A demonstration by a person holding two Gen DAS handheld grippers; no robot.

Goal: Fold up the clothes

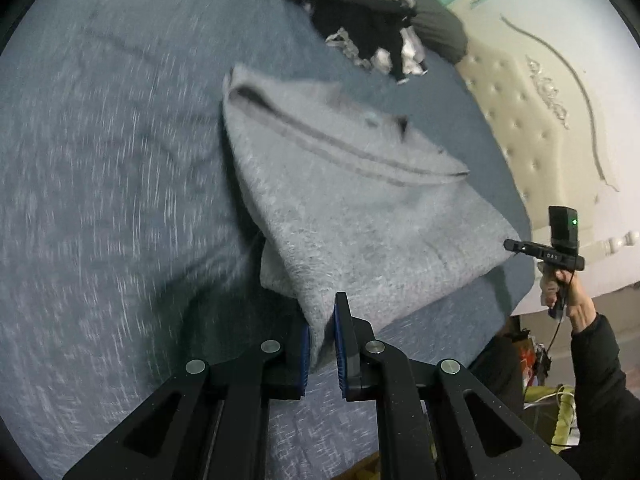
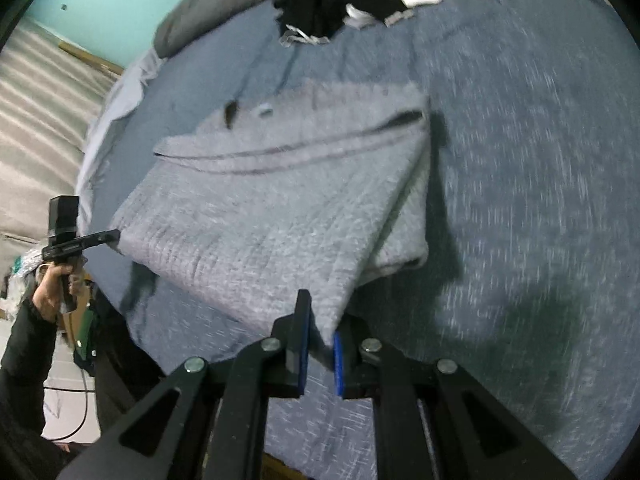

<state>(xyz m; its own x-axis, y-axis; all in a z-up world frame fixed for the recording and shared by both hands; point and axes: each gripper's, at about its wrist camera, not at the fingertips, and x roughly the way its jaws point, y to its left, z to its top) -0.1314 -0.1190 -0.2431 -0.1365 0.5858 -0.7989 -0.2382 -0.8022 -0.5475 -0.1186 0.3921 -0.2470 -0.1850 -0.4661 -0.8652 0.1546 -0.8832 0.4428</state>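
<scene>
We are over a bed whose blue-grey heathered bedspread point(image 1: 100, 184) fills most of both wrist views, blurred in streaks. At its far end a dark grey pillow point(image 1: 440, 28) lies against a cream tufted headboard point(image 1: 516, 112), with a turquoise wall behind.

Next in size is the task's thing, a light grey knitted garment point(image 1: 340, 208) with two thin dark stripes across it. It lies partly folded in the middle of the bedspread; its far part rests on the cover while the near edge is raised off it, stretched between our two grippers. One layer is doubled under at the side, seen at the right in the right wrist view.

Beyond the garment, near the pillow, sits a heap of black and white clothes point(image 1: 368, 28) — unfolded and apart from the grey piece.

The left gripper point(image 1: 322, 344) is nearly closed, its blue pads pinching one near corner of the knitted garment. The right gripper point(image 2: 318, 344) is likewise nearly closed, with the other near corner caught between its blue pads. Each gripper appears small in the other's view, at the garment's far corner, with a hand point(image 1: 568, 296) in a black sleeve point(image 1: 596, 360) around its handle. A green light glows on the small black box atop the right gripper in the left wrist view.

Off the bed's edge lies some clutter, too blurred to name.
</scene>
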